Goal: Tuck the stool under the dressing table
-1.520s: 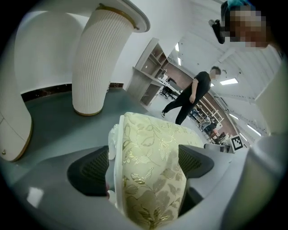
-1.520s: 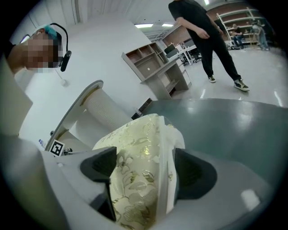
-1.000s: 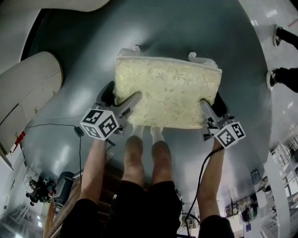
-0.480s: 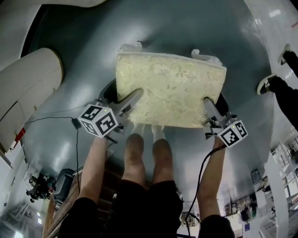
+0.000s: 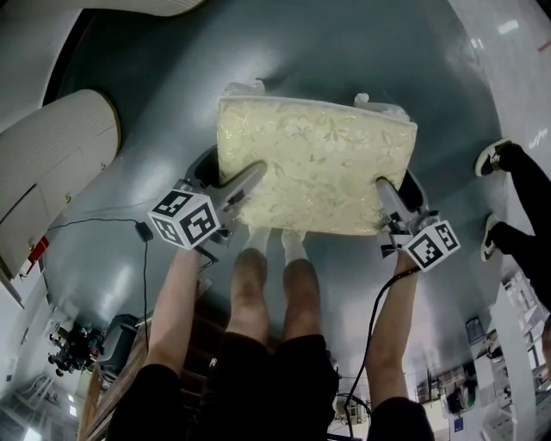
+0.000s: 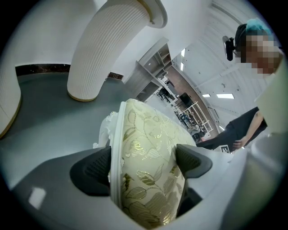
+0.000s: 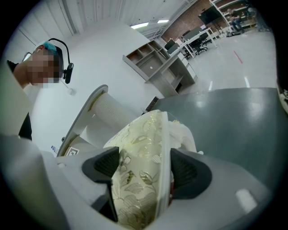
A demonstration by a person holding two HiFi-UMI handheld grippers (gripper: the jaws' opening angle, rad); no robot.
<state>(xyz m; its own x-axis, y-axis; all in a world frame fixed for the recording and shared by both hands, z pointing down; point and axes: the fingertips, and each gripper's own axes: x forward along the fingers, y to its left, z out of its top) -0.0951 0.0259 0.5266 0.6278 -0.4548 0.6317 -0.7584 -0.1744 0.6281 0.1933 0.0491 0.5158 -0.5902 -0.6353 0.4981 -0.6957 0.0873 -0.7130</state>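
The stool, with a cream floral cushion (image 5: 314, 172) and white legs, stands on the grey floor in front of the person's legs. My left gripper (image 5: 228, 177) straddles the cushion's near left corner. In the left gripper view its dark pads (image 6: 92, 170) touch both faces of the cushion (image 6: 144, 134). My right gripper (image 5: 396, 194) straddles the near right corner, and its pads (image 7: 189, 173) press on the cushion (image 7: 139, 148) from both sides. Both pairs of jaws have just been closing with the cushion between them.
A white ribbed curved furniture piece (image 5: 60, 146) stands at the left, and another white edge (image 5: 129, 4) lies at the top. A black cable (image 5: 95, 228) runs over the floor at the left. A bystander's shoes (image 5: 499, 155) are at the right edge.
The stool and both grippers hold their places on the cushion's corners. The bystander's feet at the right edge have shifted.
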